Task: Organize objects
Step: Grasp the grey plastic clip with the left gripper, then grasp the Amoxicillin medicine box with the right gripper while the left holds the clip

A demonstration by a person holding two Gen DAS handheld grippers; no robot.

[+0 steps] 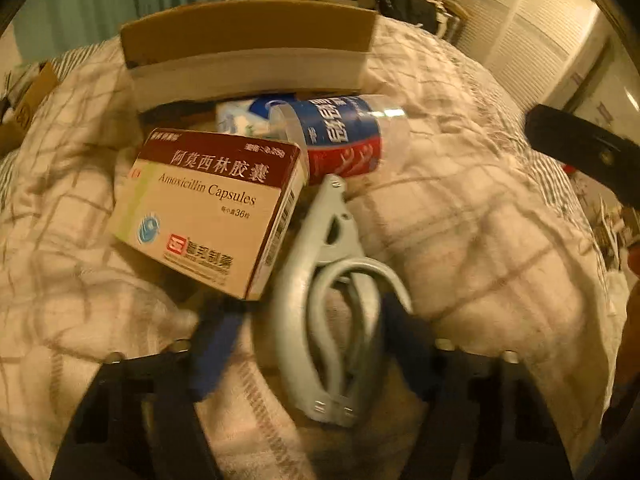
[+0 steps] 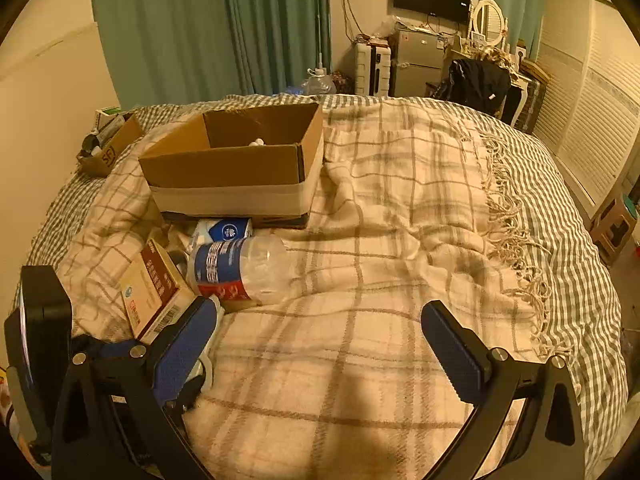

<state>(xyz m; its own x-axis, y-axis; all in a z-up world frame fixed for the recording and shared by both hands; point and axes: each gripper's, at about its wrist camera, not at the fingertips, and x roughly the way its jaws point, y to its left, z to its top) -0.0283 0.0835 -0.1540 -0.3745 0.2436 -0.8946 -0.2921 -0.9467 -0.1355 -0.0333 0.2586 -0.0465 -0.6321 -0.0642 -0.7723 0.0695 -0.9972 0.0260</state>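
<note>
In the left wrist view a grey metal clipper tool (image 1: 332,300) lies on the plaid blanket between the blue pads of my left gripper (image 1: 312,312). The left pad (image 1: 216,352) stands apart from its handle, so the gripper is open around it. Against the tool's left side leans an amoxicillin capsule box (image 1: 208,208) (image 2: 156,292). Behind that lies a clear plastic bottle (image 1: 344,140) (image 2: 240,272) with a blue and red label, then a tissue pack (image 1: 240,116) (image 2: 224,230). My right gripper (image 2: 318,310) hangs open and empty over bare blanket to the right of the pile.
An open cardboard box (image 2: 236,168) (image 1: 248,52) sits on the bed just behind the pile. A smaller box (image 2: 108,144) with items stands at the far left edge. The plaid blanket (image 2: 400,240) stretches to the right. Beyond the bed are a fridge (image 2: 416,60) and a shuttered wardrobe (image 2: 592,128).
</note>
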